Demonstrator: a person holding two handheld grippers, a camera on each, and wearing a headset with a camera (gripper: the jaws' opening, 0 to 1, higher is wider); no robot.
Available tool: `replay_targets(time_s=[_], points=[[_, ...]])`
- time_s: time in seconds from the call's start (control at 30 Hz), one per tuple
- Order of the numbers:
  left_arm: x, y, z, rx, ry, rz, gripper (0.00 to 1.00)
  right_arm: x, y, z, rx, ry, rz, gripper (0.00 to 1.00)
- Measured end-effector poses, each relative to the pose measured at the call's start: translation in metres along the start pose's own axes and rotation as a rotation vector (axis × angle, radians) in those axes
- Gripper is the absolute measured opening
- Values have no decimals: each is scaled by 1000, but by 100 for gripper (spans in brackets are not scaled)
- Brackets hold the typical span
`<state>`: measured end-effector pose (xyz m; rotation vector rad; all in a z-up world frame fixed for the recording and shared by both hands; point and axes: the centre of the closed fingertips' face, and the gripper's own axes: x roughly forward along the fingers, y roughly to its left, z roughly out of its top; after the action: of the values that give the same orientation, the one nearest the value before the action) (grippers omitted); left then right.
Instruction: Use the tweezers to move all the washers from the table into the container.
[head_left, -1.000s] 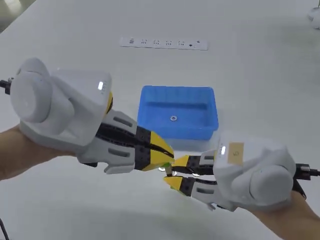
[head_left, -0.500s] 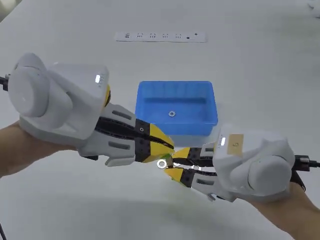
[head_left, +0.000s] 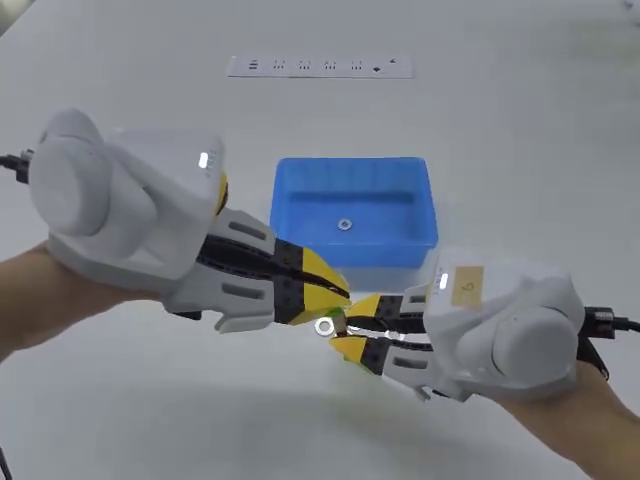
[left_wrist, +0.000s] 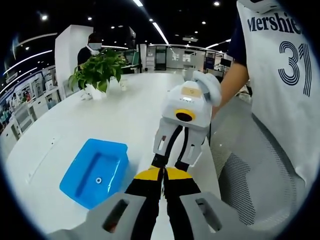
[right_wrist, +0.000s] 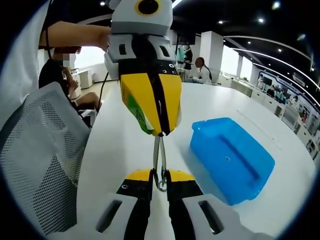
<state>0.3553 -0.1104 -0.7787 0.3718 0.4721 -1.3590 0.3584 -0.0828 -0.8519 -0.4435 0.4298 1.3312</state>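
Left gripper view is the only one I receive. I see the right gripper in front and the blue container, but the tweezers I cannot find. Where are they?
Observer: The left gripper is shut on the tweezers; they reach toward the right gripper.
Operator: Do they carry a washer?
Observer: Yes, a washer sits at their far end.
Operator: Is it above the container?
Observer: No. In the head view it is short of the container, before its near wall.

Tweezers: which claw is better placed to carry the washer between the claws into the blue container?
Right, probably. The tweezers sit in the right claw, between its jaws, and point at the washer, just short of the container. The left claw is shut and merely meets the tweezers' far end.
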Motion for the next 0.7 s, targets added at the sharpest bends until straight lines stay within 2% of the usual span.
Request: replay_targets(time_s=[0.23, 0.7], points=[[2, 0, -6, -15, 4, 3, 5, 3, 2, -5, 2, 11, 11, 12], [4, 2, -5, -45, -29, 6, 6, 3, 0, -5, 31, 4, 10, 10]])
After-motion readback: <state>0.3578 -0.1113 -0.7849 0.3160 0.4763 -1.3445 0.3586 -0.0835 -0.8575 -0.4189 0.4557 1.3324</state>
